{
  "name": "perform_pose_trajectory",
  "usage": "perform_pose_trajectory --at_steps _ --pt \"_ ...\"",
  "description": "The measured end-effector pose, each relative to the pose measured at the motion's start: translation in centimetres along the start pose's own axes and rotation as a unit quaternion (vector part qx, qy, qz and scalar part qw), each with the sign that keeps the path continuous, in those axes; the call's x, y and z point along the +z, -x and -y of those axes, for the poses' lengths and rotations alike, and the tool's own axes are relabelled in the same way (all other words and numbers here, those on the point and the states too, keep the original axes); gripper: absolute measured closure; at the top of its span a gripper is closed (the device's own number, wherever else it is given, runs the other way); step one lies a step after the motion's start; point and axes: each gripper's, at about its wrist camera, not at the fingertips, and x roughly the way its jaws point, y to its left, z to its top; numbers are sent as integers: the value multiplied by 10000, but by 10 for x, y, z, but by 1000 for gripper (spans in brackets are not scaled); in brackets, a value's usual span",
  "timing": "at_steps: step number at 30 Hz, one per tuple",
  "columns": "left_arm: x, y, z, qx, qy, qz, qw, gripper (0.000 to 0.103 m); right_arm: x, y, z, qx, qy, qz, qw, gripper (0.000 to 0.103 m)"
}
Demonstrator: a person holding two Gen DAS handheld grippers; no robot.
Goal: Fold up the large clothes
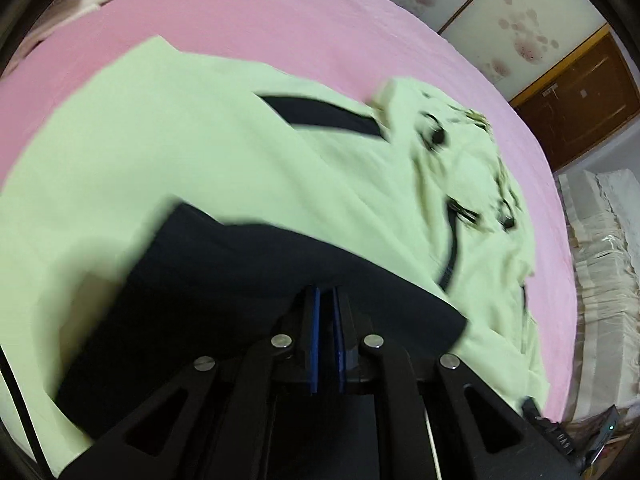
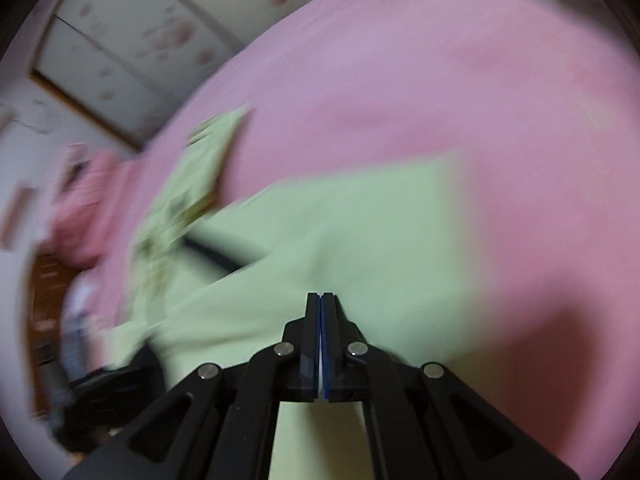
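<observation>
Pink bedsheet [image 1: 280,20] covers a wide bed, with floral sliding wardrobe doors [image 1: 500,12] behind it; on the sheet lies the pale green garment [image 1: 200,128], spread across the near half of the bed, its black trim [image 1: 328,116] and a printed patch toward the far right.

Left claw [image 1: 327,292] has its blades nearly together with a thin gap, and a dark panel [image 1: 240,272] of the garment lies right under its tips; whether cloth is caught between them I cannot tell. Right claw [image 2: 321,296] is pressed together above green fabric [image 2: 340,240] near a straight edge; both views are blurred, so its grip is also unclear.

Judging by this, a fold is in hand; to do it well, keep both claws level and matched in pace, carry the edge low over the cloth, lay it square to the far hem, and only let go once the layer lies flat.
</observation>
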Motion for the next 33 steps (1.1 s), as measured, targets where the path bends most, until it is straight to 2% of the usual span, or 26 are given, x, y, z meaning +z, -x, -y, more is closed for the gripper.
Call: perform_pose_trajectory --at_steps 2,5,8,10,12,13,15,17,21,23,25,27,29,31,32,33 --pt "2 -1 -8 -92 -80 -73 9999 100 11 11 22 -693 1 107 9975 103" --pt "2 -1 -8 -55 -214 -147 9996 100 10 22 34 -670 -156 117 9976 103" --pt "-5 15 -7 157 -345 -165 9991 99 -4 29 16 -924 222 195 9953 103" --pt "-23 35 -3 330 -541 -124 9979 100 -18 42 0 -858 511 388 9942 103" --pt "-41 41 10 596 -949 -231 9934 100 -38 54 -14 -714 781 436 9934 103" --pt "-55 38 14 911 -1263 -476 9867 100 -48 51 -18 -728 896 221 9931 103" --pt "-79 42 18 1196 -1656 -540 9774 100 -67 43 -17 -950 940 -300 9906 103" --pt "-96 56 18 1288 -1914 -458 9720 100 -82 54 -13 -926 768 -424 9918 103" --pt "-127 74 26 1377 -2319 -574 9612 99 -108 80 -13 -745 458 -658 9940 103" --pt "-137 85 23 1245 -2322 -675 9623 99 -125 91 -22 -478 503 -699 9951 103" --pt "-150 102 18 780 -2245 -770 9683 95 -139 88 -41 -10 665 -788 9947 103" --pt "-150 100 27 203 -2163 -987 9711 82 -150 79 -64 377 821 -904 9918 103" --pt "-147 92 42 -70 -2131 -1078 9711 63 -156 60 -89 782 695 -906 9904 103" --pt "-136 85 53 -289 -2120 -969 9720 63 -161 51 -96 1122 403 -885 9889 103" --pt "-130 80 54 -317 -2092 -882 9734 63 -160 38 -100 1233 208 -892 9881 103" --pt "-127 81 48 -222 -2071 -824 9746 63 -160 31 -101 1171 175 -867 9892 103"
